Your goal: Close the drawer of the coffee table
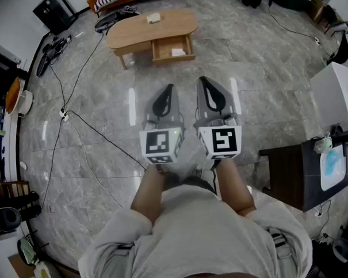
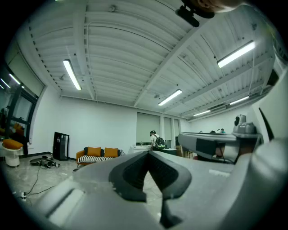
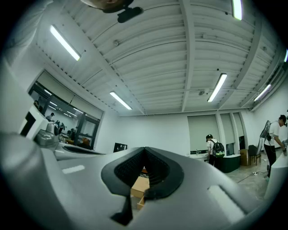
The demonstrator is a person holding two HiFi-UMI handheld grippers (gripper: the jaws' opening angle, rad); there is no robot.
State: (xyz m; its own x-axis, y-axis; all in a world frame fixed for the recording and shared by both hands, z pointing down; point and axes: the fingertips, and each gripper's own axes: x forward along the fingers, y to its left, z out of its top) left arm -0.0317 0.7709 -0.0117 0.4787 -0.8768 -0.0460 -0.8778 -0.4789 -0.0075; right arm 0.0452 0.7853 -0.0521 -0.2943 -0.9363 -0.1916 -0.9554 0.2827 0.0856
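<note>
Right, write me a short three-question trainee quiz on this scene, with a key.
1. True or false: the drawer of the oval light wooden coffee table is pushed fully shut.
2. How do the jaws of the grey left gripper and the grey right gripper stand? A: both wide open. B: both shut, nothing between them. C: both shut on the drawer front.
3. Which gripper touches the coffee table?
Key: 1 false, the drawer stands pulled out. 2 B. 3 neither; grey stone floor lies between them and the table.
</note>
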